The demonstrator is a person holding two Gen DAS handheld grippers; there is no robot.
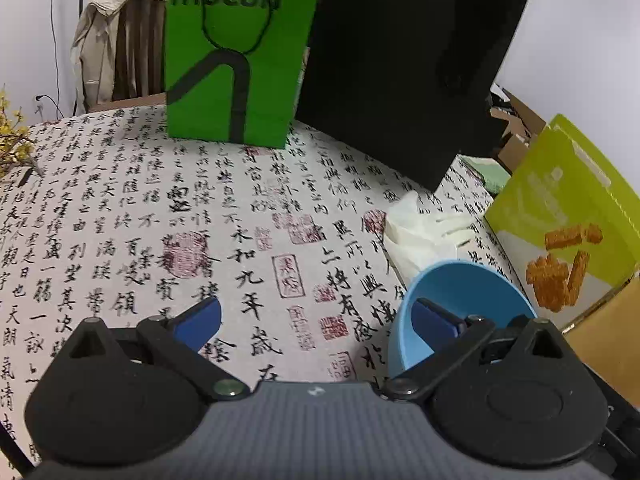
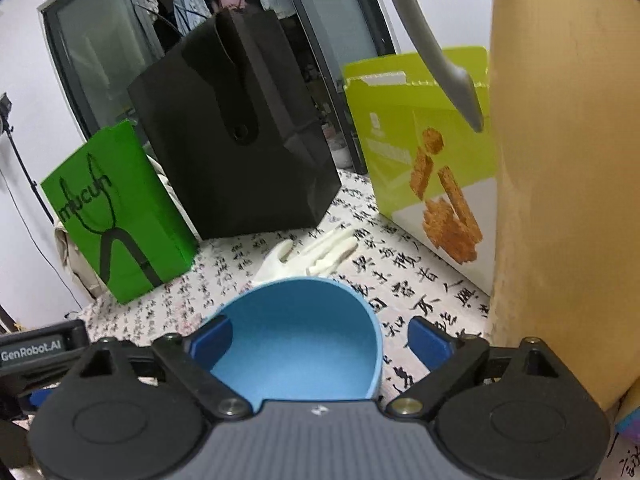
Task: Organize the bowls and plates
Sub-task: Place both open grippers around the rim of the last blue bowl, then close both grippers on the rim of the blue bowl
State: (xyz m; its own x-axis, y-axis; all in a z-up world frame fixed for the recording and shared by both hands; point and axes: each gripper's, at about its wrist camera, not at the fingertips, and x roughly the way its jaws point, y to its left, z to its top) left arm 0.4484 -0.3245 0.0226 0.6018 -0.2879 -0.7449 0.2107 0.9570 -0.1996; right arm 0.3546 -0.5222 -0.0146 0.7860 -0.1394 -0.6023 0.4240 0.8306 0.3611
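Calligraphy-print cloth covers the table (image 1: 160,208), a black paper bag (image 2: 240,136) and a green bag (image 2: 120,216) at the back.
Near its right edge a blue bowl (image 2: 304,340) sits tilted, a white glove (image 2: 316,256) behind it; the right tool (image 2: 320,340) straddles its rim, spread wide, and the left tool (image 1: 316,320) gapes empty beside it.

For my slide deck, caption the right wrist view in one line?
Open right claw straddling a blue bowl on the calligraphy cloth, bags behind.
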